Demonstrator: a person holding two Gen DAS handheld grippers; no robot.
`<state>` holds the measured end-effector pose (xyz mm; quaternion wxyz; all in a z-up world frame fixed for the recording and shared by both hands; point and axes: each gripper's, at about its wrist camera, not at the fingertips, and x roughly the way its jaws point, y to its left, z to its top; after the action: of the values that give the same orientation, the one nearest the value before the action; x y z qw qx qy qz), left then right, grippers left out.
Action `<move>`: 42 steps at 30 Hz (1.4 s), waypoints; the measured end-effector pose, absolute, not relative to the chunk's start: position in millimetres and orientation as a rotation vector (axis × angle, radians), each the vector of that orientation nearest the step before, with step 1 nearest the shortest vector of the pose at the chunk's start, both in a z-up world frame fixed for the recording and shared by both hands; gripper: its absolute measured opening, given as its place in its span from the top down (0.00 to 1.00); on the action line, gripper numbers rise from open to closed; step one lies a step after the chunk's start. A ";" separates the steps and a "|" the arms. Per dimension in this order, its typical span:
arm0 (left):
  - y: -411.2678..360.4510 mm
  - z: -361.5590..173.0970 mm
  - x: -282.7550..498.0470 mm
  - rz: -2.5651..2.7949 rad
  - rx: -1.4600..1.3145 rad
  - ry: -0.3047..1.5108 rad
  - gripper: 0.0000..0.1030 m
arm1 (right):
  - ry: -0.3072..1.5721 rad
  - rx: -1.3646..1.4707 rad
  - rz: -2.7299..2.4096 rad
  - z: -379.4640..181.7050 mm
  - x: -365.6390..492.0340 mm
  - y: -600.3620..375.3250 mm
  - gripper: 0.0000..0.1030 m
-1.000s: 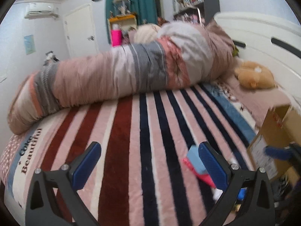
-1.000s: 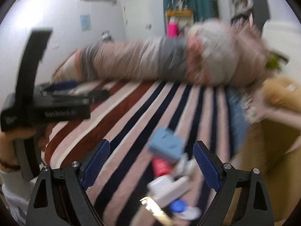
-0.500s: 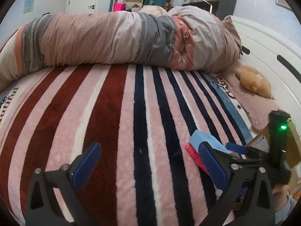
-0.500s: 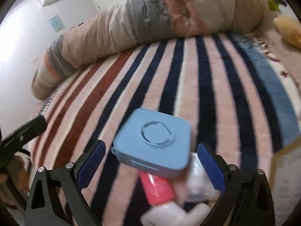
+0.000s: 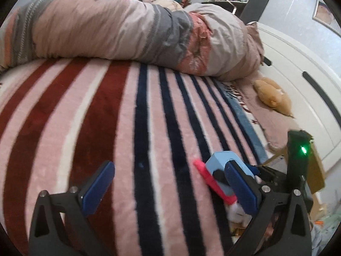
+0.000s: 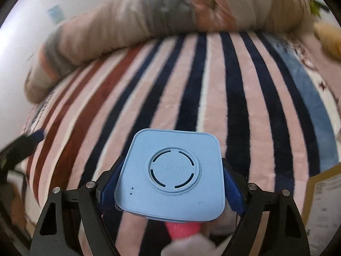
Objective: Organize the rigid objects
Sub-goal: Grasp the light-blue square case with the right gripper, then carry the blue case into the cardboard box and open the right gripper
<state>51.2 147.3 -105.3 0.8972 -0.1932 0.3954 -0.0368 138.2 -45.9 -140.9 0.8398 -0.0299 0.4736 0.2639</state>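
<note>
The right gripper has dropped around the blue box, fingers closing against its sides. The left gripper hangs wide over the striped blanket, holding nothing.

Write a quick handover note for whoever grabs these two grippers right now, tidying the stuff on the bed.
Right gripper: closing, its fingers along both sides of the light blue square box; box not lifted.
Left gripper: open, holding nothing, over the striped blanket.
Things: blue box lies on a pink tube and white items, beside the cardboard box at the bed's edge.
Done: nothing visibly put away.
Left: finish the grasp, lift, probably place it in the cardboard box, then the rest.
</note>
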 end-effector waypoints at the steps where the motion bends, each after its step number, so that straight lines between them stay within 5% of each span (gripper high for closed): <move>1: 145.0 -105.9 51.6 -0.111 -0.417 0.819 0.01 | 0.977 -0.076 0.575 -135.7 129.1 -45.9 0.21; 7: 109.7 -90.8 57.3 -0.458 -0.487 0.783 0.04 | 0.752 -0.145 0.731 -86.3 69.4 -46.7 0.21; 10: 90.9 -75.5 60.3 -0.582 -0.530 0.769 0.17 | 0.656 -0.172 0.762 -61.9 49.4 -53.0 0.21; 18: 25.8 -16.6 54.5 -0.711 -0.437 0.700 0.70 | 0.493 -0.141 0.708 -14.6 26.0 -102.5 0.24; 31: -167.5 -2.5 95.1 -0.871 -0.118 0.851 0.70 | 0.605 0.082 0.565 -14.2 35.4 -284.7 0.25; 42: -213.6 -27.9 106.2 -0.820 0.003 0.987 0.59 | 0.803 -0.030 0.467 -39.4 51.5 -310.7 0.25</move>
<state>106.2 -213.6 -27.9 0.8012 0.0014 0.4604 -0.3823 51.5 -310.7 -39.4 0.8940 -0.0145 0.3872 0.2251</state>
